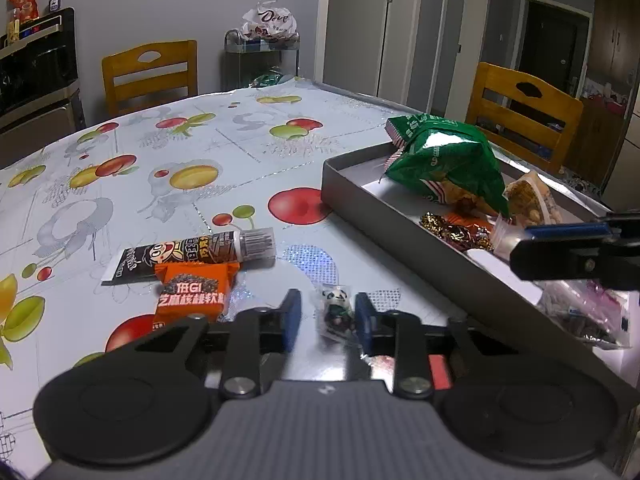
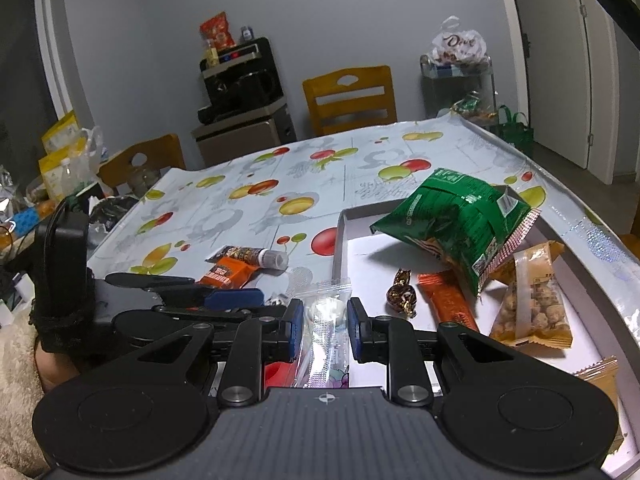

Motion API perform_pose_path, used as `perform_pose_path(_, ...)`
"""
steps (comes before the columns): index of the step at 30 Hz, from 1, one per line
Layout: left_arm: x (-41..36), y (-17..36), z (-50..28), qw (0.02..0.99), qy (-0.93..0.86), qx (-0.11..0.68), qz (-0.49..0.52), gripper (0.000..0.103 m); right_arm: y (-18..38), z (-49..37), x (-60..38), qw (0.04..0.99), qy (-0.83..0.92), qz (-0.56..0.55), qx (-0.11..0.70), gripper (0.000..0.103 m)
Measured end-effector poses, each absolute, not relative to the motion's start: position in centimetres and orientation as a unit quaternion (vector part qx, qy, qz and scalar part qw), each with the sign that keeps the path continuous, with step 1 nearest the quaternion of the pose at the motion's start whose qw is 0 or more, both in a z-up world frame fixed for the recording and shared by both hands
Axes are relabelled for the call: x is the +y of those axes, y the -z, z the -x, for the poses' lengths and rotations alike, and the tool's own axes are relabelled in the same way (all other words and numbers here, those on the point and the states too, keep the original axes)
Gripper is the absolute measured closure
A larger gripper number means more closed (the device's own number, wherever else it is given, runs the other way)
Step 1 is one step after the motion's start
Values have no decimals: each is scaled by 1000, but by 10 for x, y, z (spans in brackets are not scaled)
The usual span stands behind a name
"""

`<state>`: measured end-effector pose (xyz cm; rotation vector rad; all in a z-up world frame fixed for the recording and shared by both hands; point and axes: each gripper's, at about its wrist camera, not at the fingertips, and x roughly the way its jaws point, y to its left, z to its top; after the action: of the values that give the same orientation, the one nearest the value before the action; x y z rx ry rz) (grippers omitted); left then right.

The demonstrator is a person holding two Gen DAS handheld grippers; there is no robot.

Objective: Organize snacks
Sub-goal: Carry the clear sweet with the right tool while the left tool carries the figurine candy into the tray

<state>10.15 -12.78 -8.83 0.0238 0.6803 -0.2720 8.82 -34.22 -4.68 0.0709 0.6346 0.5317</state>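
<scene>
- Left wrist view: the left gripper [image 1: 327, 312] has its blue pads pulled in around a small clear-wrapped candy with a panda face [image 1: 337, 312]. The right pad touches the wrapper; on the left side I can't tell, there looks to be a sliver of gap.
- That panda candy sits on the fruit-print plastic tablecloth [image 1: 200, 120], just outside the near wall of the grey shallow cardboard tray [image 1: 360, 204].
- Just left of the fingers lies an orange snack bar packet with white lettering [image 1: 192, 292], and touching it behind is a black cartoon-print tube snack with a clear end [image 1: 192, 254].
- Right wrist view: the right gripper [image 2: 322, 322] is pinching a clear plastic pouch [image 2: 324, 320], fingers pressed in on both sides of it, right over the tray's near-left corner.
- Inside the tray: a gold and brown foil-wrapped candy [image 2: 404, 294], an orange wrapped bar [image 2: 448, 300] beside it, a puffy green crinkly snack bag [image 2: 452, 220] leaning over the bar's far end, and a tan packet of round nutty balls [image 2: 534, 300] further right.
- Further out, wooden yellow chairs [image 2: 350, 98] stand around the table, plus a white Dove shopping bag [image 2: 458, 46] on a rack by the wall.
</scene>
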Motion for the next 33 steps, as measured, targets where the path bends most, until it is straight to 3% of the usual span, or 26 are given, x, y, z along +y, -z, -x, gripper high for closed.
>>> perform_pose_path(18, -119, 70, -91, 943, 139, 302, -6, 87, 40, -88, -353, 921, -250, -43, 295, 78)
perform_pose_path(33, -132, 17, -66, 947, 208, 246, 18, 87, 26, -86, -392, 936, -208, -49, 278, 78)
